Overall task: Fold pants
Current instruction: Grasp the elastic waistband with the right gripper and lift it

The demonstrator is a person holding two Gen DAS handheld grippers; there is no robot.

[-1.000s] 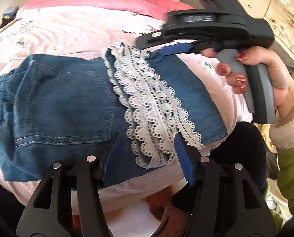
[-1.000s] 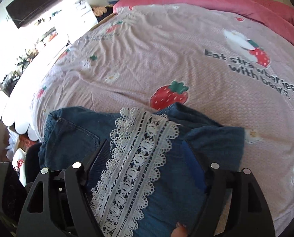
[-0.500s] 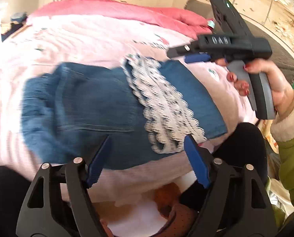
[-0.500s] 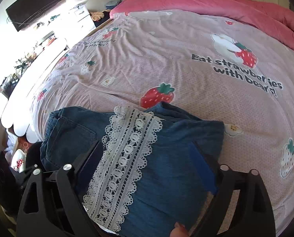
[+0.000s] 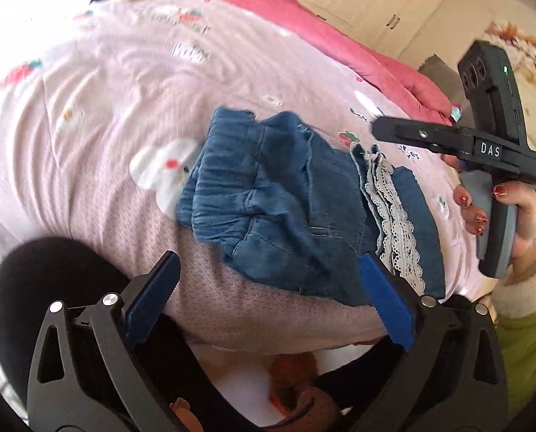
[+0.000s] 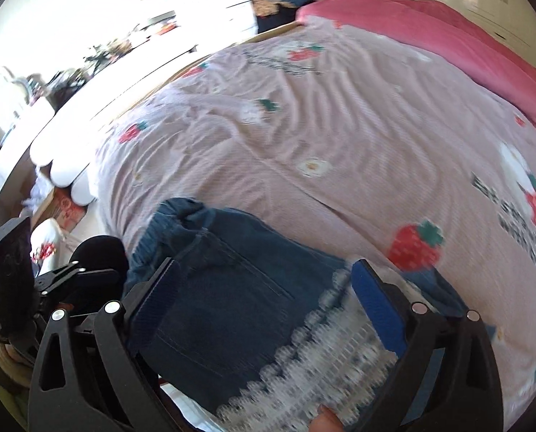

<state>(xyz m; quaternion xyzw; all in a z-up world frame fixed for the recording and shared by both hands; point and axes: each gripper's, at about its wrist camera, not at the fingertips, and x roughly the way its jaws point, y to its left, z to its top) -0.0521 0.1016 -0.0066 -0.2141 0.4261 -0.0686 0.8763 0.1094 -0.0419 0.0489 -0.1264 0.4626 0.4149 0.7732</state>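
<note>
"DAS" marks the right gripper [image 5: 404, 133] at three o'clock; both grippers' jaws, just opening, spread empty above the folded pants [image 5: 296, 208].

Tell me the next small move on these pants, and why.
Probably draw both tongs clear. The pants lie folded on the bed, lace trim on top; left tongs and right tongs have just been opening, gripping nothing.

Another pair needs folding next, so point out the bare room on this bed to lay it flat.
Free: the pink strawberry sheet between the folded denim pants and the pink quilt. Crowded: the bed's near edge, where the pants lie with the left gripper and right gripper above them.
</note>
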